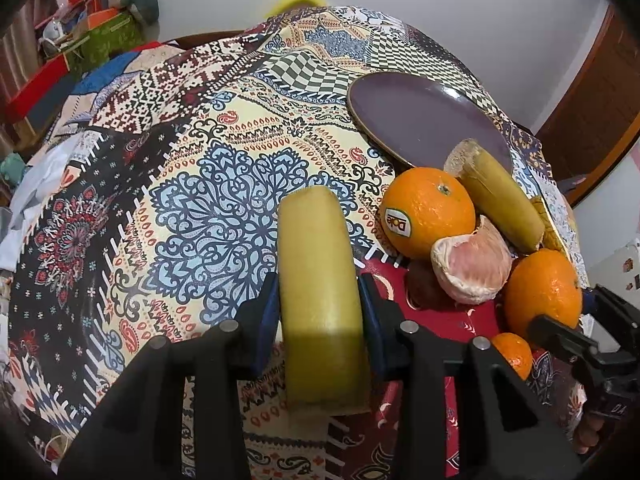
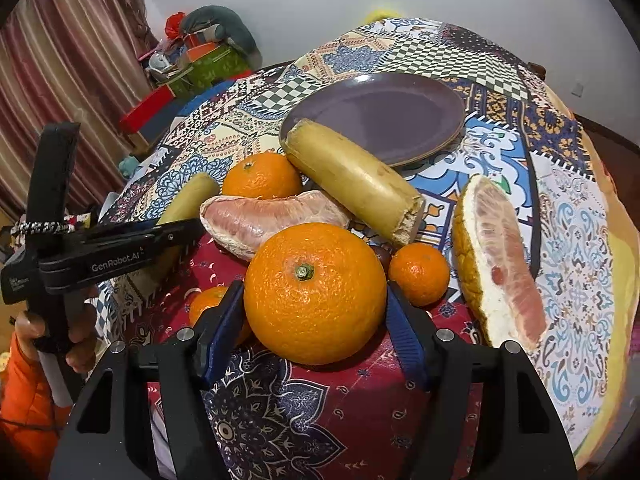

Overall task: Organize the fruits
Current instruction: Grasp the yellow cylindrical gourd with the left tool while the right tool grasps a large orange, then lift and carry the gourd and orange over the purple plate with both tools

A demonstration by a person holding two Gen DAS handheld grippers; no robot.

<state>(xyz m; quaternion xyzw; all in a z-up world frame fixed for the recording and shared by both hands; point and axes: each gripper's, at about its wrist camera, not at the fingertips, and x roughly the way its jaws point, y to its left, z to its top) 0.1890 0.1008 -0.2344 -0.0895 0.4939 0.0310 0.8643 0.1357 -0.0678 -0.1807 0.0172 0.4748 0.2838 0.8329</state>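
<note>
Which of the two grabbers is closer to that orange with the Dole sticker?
The left gripper: it grips a sugarcane piece right beside the stickered orange. The right gripper straddles another big orange, nearer the camera.

Yellow sugarcane piece (image 1: 320, 300) and big orange (image 2: 316, 292) clamped; pomelo wedges (image 2: 500, 264), oranges (image 1: 428, 212) piled beside the purple plate (image 2: 384, 116).

Home, patterned tablecloth (image 2: 500, 152), curtain (image 2: 68, 80) (striped)
</note>
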